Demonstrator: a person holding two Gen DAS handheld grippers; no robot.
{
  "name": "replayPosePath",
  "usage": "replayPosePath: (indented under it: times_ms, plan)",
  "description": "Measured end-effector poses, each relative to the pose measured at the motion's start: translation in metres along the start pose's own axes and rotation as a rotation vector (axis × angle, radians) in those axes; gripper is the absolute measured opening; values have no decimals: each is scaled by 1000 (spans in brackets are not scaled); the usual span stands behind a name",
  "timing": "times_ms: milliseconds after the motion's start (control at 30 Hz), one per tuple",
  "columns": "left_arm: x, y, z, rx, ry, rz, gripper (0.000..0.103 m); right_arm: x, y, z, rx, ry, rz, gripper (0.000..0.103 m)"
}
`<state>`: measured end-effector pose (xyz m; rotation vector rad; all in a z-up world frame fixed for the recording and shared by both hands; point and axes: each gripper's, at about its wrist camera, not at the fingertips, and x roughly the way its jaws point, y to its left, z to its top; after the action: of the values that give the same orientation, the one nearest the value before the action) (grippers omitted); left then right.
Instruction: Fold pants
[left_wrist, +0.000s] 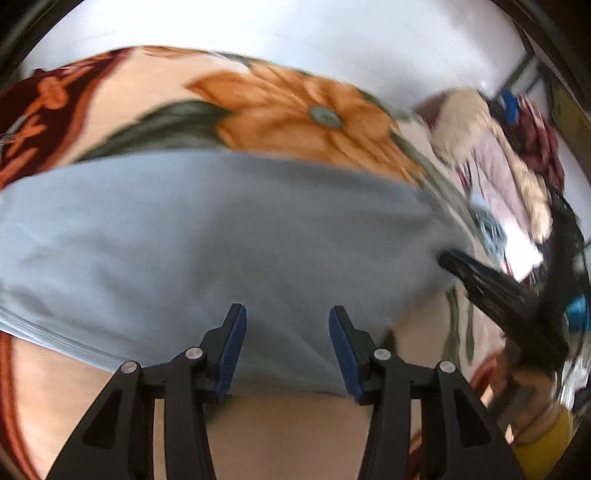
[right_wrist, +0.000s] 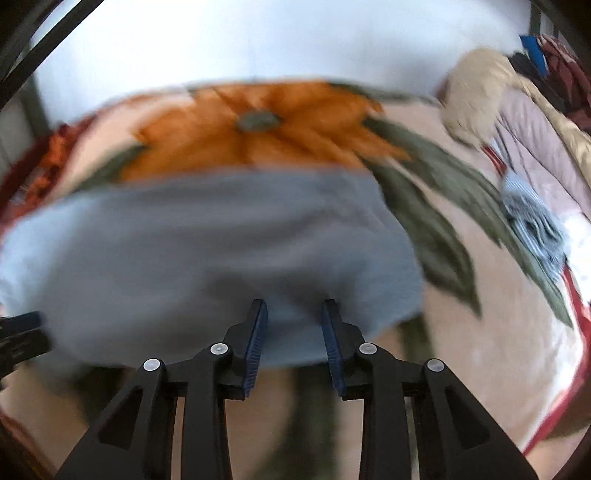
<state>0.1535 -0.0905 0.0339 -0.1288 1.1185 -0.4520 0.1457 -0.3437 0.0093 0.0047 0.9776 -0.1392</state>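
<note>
No writing or label can be read in either view; both are blurred.

Left wrist view: my left claw (left_wrist: 287, 314) points down at the pants (left_wrist: 207, 236), a pale grey-blue fold of cloth spread across a blanket (left_wrist: 295, 110) printed with a big orange flower and green leaves. The blue pads (left_wrist: 233, 350) stand well apart with nothing clamped between them; the claw is released, and the near edge of the pants lies below the gap. To the right my right claw (left_wrist: 448, 260) comes in as a dark shape, its tip at the right edge of the pants; from here I cannot tell whether it touches. Lower right shows a hand (left_wrist: 532, 398) with a yellow cuff. Behind, upper right, lies a heap of clothes (left_wrist: 491, 147), beige, pink and dark red.

Right wrist view: my right claw (right_wrist: 294, 314) is over the near right part of the pants (right_wrist: 192, 251). Its pads (right_wrist: 334, 354) are apart, narrower than the left's, and the cloth lies beneath rather than pinched; the claw is released. Only this view shows the long green leaves running right and a blue-and-white striped cloth (right_wrist: 532, 225) by the heap (right_wrist: 476, 96). At the far left edge a dark piece of my left claw (right_wrist: 22, 332) is beside the pants.
</note>
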Motion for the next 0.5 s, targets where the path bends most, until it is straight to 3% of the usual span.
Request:
replayPosePath:
  times_ms: [67,167,433,500]
  plan:
    - [12,-9,-12,26,36,30,49,3,-13,-12,33,-33,62,30]
    - [15,-14,-25,69,22,77,49,0,-14,-16,31,-48,61,30]
    - [8,-10,-28,29,24,69,49,-14,-23,-13,67,-17,99,30]
    - [1,-10,-28,23,10,58,49,-24,-27,0,53,-63,121,30]
